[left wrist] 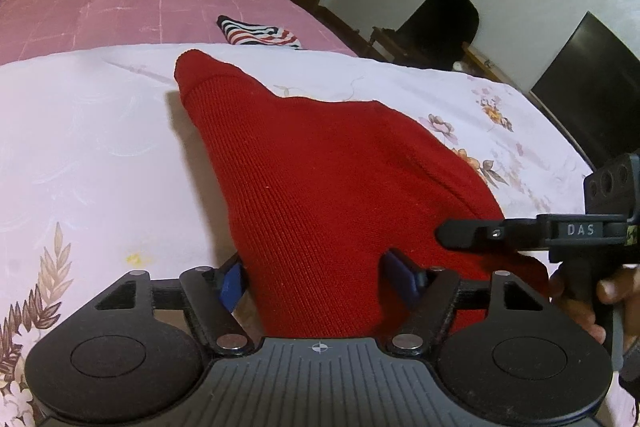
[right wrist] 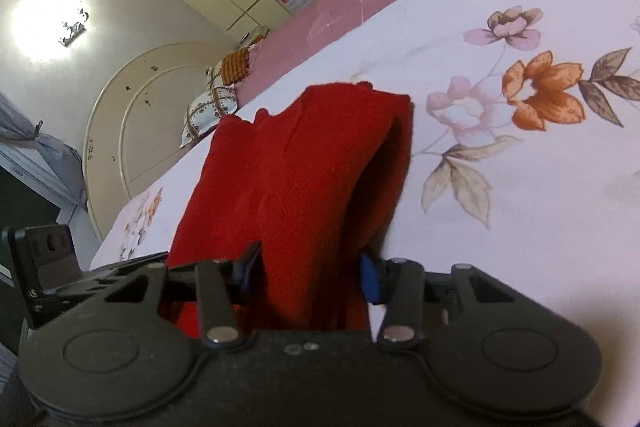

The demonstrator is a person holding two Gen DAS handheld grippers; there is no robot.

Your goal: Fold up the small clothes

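Your left gripper (left wrist: 316,281) is clamped on the near edge of the red knitted garment (left wrist: 320,179), blue pads pressing its wide fold. Your right gripper (right wrist: 310,277) grips the same garment (right wrist: 296,167) on a narrower bunch. The garment lies on the floral bedsheet (left wrist: 100,147), running toward 11 o'clock. A striped cloth (left wrist: 260,31) sits beyond at 12 o'clock.

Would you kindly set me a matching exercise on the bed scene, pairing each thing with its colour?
Things:
1. knit garment
2. folded striped cloth
3. far blanket
4. flowered sheet

Colours:
A. pink
B. white with floral print
C. red
D. red, white and dark stripes

Pairs: 1-C, 2-D, 3-A, 4-B
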